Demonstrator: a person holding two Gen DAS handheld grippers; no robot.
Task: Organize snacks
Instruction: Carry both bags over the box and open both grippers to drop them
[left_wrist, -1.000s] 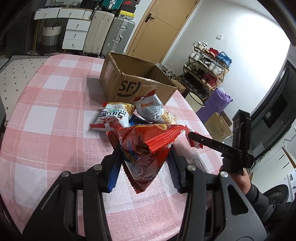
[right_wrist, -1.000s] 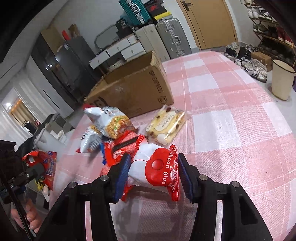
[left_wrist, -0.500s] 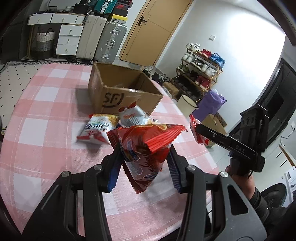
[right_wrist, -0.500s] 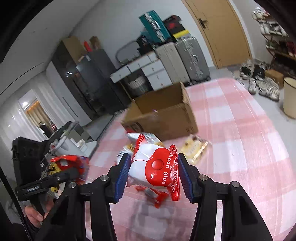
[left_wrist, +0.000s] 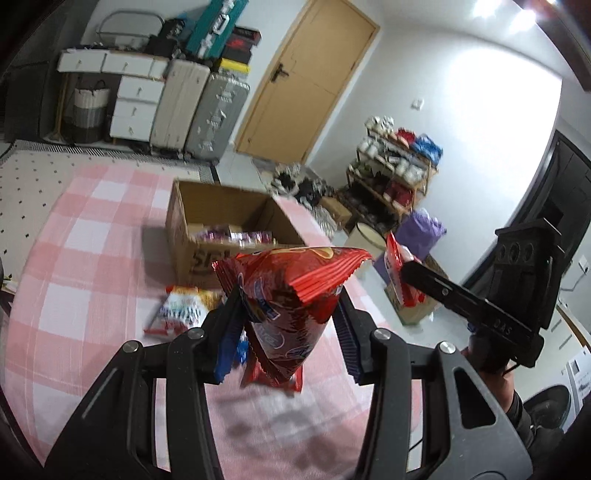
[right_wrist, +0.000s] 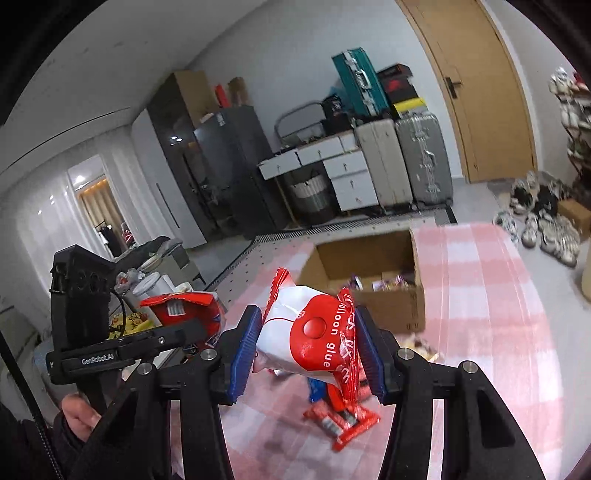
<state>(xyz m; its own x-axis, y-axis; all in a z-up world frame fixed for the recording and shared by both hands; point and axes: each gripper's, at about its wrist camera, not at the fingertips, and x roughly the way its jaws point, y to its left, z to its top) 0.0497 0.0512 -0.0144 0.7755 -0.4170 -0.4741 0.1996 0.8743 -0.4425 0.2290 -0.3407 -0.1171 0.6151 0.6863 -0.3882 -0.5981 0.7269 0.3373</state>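
While both grippers hang above a bench (left_wrist: 74, 236) covered in a pink and white checked cloth, each one holds a snack packet clear of the surface. Seen from its own camera, the left gripper (left_wrist: 290, 325) has its blue-padded jaws closed on a red crinkly snack bag (left_wrist: 291, 295), which stands upright between the pads with its sealed top edge flaring toward 2 o'clock. Seen from the other camera, the right gripper (right_wrist: 308, 347) has its jaws closed on a white and red packet (right_wrist: 310, 332) printed with the words "balloon glue".

An open cardboard box (left_wrist: 221, 236) sits on the bench at 12 o'clock from the left gripper, with small wrapped snacks visible on its floor. Just in front of the box, at 10 o'clock from the held red bag, lies a white and orange snack bag (left_wrist: 181, 310), somewhat blurred. Below the right gripper, at about 6 o'clock from its packet, a red wrapper (right_wrist: 343, 421) lies flat on the cloth.

A person's hand (right_wrist: 79, 415) grips the left gripper's handle at the lower left of the right camera's view. Suitcases (left_wrist: 199, 110) and a wooden door (left_wrist: 303, 85) stand beyond the bench.
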